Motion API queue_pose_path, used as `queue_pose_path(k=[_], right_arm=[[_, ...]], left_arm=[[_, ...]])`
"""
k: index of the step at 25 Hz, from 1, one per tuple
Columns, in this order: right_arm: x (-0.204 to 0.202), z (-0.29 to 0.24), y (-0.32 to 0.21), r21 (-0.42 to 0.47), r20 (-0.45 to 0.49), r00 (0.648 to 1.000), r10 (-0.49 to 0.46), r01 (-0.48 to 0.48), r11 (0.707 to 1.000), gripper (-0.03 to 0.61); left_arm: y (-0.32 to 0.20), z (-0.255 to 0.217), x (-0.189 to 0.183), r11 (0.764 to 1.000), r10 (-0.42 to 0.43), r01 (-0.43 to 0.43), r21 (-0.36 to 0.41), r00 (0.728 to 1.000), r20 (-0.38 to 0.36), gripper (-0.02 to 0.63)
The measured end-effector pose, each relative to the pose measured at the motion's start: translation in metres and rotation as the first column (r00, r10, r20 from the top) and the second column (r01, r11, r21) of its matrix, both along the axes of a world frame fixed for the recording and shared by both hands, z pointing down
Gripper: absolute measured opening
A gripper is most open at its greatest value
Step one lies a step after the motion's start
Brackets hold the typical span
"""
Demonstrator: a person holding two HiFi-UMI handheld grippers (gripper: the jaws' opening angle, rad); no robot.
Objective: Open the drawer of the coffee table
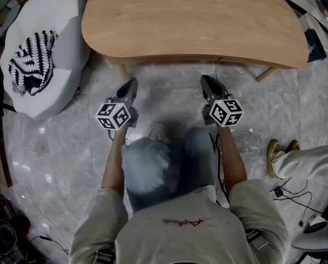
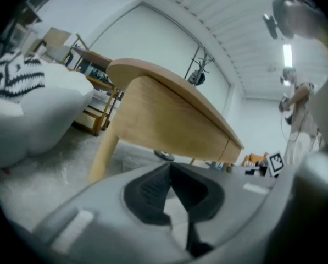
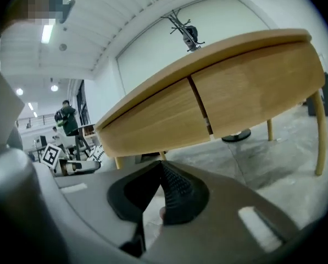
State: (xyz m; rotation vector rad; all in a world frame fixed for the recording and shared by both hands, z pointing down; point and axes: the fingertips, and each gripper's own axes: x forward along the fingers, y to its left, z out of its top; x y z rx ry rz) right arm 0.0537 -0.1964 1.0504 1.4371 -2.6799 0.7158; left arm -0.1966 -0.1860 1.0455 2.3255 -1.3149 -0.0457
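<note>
Two tongs, left [image 1: 133, 83] and right [image 1: 204, 80], both clenched and empty, hang short of the drawer [image 3: 153, 120] ahead of and above their tips, under the wooden surface [image 1: 196, 21]; with no handle visible, shut tips may slip off its flat front.

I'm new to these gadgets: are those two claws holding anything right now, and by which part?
Nothing is held. The left gripper and the right gripper are both shut with nothing between the jaws, short of the coffee table.
</note>
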Motion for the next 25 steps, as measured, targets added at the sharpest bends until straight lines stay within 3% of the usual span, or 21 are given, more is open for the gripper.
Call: queue_pose_path(k=[2, 4, 6, 8, 13, 14, 15, 19, 22, 25], right_arm=[[-0.004, -0.003, -0.005, -0.04, 0.141, 0.99, -0.001, 0.007, 0.999, 0.005], [-0.005, -0.006, -0.011, -0.072, 0.288, 0.958, 0.017, 0.004, 0.997, 0.005], [-0.003, -0.007, -0.018, -0.098, 0.394, 0.918, 0.043, -0.004, 0.995, 0.005], [0.0, -0.004, -0.025, -0.118, 0.44, 0.896, 0.068, -0.018, 0.993, 0.005], [0.003, 0.007, -0.043, -0.133, 0.469, 0.879, 0.087, -0.027, 0.991, 0.017], [0.002, 0.007, -0.047, -0.136, 0.488, 0.869, 0.08, -0.014, 0.991, 0.124], [0.002, 0.007, -0.052, -0.138, 0.503, 0.861, 0.074, -0.005, 0.99, 0.168], [0.004, 0.005, -0.068, -0.124, 0.52, 0.851, 0.07, -0.006, 0.992, 0.231], [0.003, 0.001, -0.073, -0.1, 0.51, 0.858, 0.058, -0.008, 0.995, 0.23], [0.0, -0.005, -0.073, -0.056, 0.506, 0.863, 0.004, 0.028, 0.998, 0.178]], left_arm=[[-0.008, -0.013, 0.0, 1.0, 0.004, 0.0, 0.024, 0.986, -0.166, 0.0], [-0.015, -0.02, -0.004, 0.999, -0.008, 0.021, 0.04, 0.957, -0.289, 0.0], [-0.021, -0.02, -0.007, 0.999, -0.028, 0.043, 0.033, 0.93, -0.367, 0.0], [-0.026, -0.018, -0.009, 0.998, -0.043, 0.055, 0.016, 0.904, -0.426, 0.0], [-0.04, -0.005, -0.008, 0.999, -0.034, 0.024, -0.028, 0.89, -0.455, 0.004], [-0.045, -0.004, -0.007, 0.999, -0.024, 0.01, -0.033, 0.88, -0.474, 0.077], [-0.048, -0.003, -0.006, 0.999, -0.013, -0.006, -0.037, 0.87, -0.493, 0.153], [-0.061, -0.003, -0.001, 0.998, 0.02, -0.046, -0.038, 0.858, -0.513, 0.246], [-0.069, -0.008, -0.003, 0.999, 0.017, -0.038, -0.031, 0.862, -0.507, 0.25], [-0.074, -0.014, -0.005, 0.999, 0.03, -0.037, -0.003, 0.865, -0.501, 0.241]])
